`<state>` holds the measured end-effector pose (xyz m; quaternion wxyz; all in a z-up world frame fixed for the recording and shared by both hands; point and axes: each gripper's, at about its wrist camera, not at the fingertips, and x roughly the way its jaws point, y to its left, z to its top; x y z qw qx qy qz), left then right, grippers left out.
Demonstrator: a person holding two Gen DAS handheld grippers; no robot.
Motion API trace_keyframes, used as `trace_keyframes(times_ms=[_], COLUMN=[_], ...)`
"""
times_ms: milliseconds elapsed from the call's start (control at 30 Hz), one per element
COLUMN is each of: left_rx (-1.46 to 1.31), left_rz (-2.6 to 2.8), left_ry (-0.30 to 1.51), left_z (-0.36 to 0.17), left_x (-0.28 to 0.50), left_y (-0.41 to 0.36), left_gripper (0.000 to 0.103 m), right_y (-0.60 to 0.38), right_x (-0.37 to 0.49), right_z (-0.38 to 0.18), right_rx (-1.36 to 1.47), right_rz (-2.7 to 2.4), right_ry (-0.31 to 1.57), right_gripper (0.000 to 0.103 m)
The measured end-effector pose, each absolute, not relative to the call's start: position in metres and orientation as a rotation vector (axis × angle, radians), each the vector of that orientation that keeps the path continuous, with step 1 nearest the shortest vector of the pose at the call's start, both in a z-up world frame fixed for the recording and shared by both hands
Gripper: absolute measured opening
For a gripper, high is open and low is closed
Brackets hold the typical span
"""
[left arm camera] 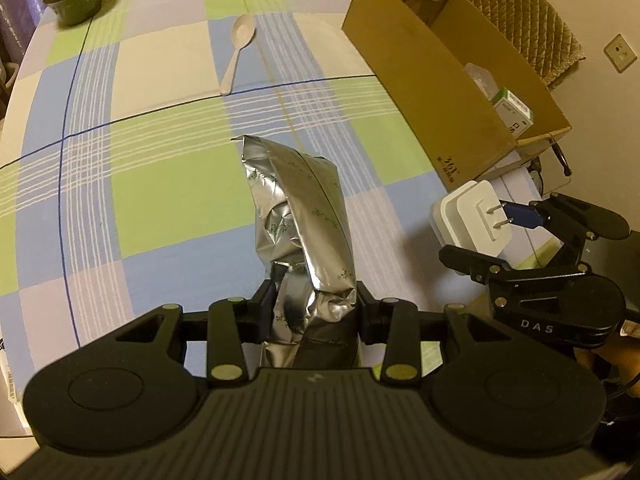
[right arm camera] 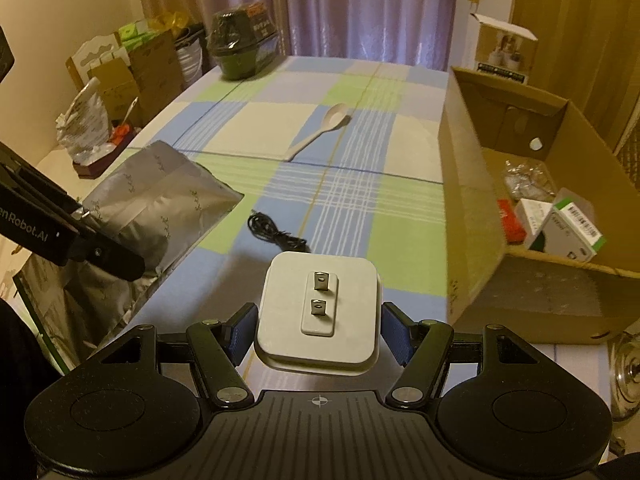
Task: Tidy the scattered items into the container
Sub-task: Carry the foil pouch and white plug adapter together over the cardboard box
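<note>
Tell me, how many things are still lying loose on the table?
3: a spoon mid-table, a black cable nearer, a dark bowl at the far corner. Each claw already holds one item; others may be hidden.

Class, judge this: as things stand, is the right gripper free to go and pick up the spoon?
Probably not yet. The right gripper is shut on the charger, so it has no free grip. The way itself looks open: only bare cloth and a black cable lie between it and the spoon.

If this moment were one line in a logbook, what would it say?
left gripper: shut on foil bag | right gripper: shut on white charger | cardboard box: open | spoon, black cable: on table
</note>
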<state>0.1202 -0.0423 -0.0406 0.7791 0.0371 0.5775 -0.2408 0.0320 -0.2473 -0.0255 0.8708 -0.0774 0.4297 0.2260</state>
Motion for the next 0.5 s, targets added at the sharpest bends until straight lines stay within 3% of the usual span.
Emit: trace_keyframes(times_ms=[500], left_rx=[0.101], left_rz=[-0.598], left_ry=[1.166], left_z=[-0.005], left_x=[0.142], left_y=[-0.114], left_gripper=[0.034], right_y=[-0.304], right_x=[0.048], right_z=[0.027], right_rx=[-0.136], right_rz=[0.367], right_ry=[0.788], right_gripper=[0.069])
